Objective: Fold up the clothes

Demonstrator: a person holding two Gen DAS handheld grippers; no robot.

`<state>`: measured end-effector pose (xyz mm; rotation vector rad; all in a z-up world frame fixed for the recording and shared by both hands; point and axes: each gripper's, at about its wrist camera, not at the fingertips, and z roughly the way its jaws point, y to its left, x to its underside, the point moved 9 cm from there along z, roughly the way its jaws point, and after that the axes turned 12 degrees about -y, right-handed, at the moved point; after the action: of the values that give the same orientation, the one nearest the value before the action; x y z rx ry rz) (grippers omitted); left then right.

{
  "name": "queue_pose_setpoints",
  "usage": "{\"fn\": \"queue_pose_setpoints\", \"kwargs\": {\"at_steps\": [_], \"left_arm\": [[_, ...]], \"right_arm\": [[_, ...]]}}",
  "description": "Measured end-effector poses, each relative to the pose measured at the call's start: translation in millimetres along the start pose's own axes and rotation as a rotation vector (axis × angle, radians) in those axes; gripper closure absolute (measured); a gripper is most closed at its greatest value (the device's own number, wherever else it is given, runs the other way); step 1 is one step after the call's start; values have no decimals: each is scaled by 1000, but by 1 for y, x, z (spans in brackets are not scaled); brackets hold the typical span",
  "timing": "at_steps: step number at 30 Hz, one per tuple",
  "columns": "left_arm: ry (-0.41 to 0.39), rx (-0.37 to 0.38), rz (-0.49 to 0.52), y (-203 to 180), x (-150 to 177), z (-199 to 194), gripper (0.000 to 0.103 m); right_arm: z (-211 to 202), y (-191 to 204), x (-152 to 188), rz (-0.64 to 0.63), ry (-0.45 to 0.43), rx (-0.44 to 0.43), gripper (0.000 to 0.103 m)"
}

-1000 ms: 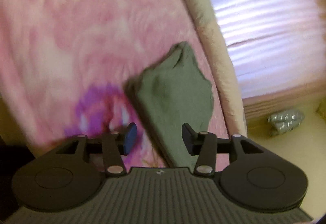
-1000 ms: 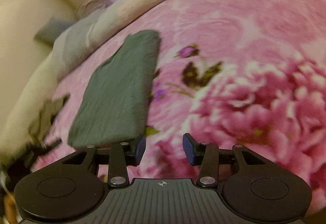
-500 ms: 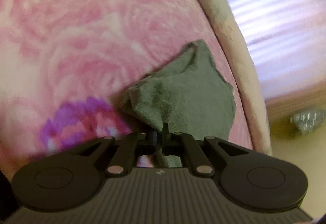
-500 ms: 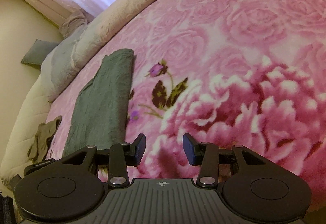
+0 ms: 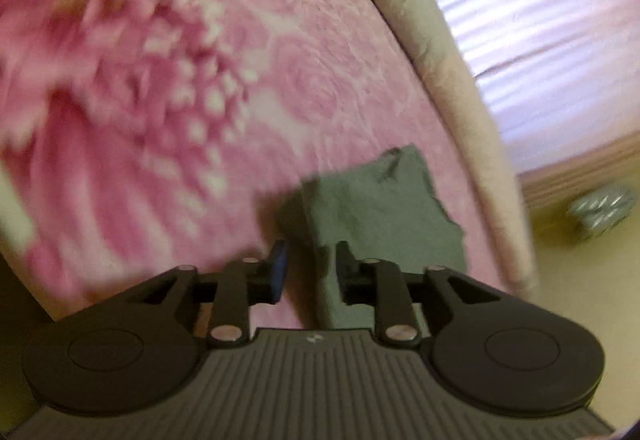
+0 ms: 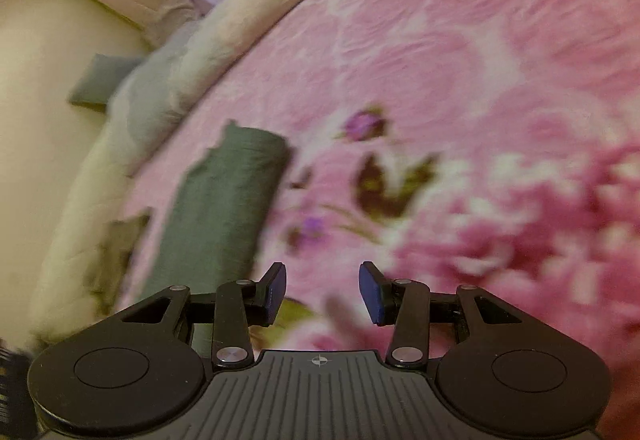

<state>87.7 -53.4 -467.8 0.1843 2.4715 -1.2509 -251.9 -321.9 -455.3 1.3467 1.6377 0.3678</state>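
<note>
My left tool had just been opening, its jaws parted with an edge of the folded green garment between them but not pinched. My right tool had widened too, empty over the pink floral blanket; there the garment lay at centre left.

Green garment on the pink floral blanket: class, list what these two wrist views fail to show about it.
- Green garment, left wrist view: near end hidden behind the left tool.
- Right wrist view: motion blur hides fold lines; near end cut off by the right tool.
</note>
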Motion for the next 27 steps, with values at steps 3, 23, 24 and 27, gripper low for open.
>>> {"fn": "queue_pose_setpoints", "kwargs": {"at_steps": [3, 23, 24, 27], "left_arm": [[20, 20, -72, 0, 42, -8, 72], [62, 86, -123, -25, 64, 8, 101], [76, 95, -102, -23, 57, 5, 101], [79, 83, -27, -13, 40, -15, 101]], "right_arm": [[28, 6, -12, 69, -3, -52, 28], [90, 28, 28, 191, 107, -67, 97], [79, 29, 36, 199, 108, -63, 97], [49, 33, 63, 225, 126, -55, 97]]}}
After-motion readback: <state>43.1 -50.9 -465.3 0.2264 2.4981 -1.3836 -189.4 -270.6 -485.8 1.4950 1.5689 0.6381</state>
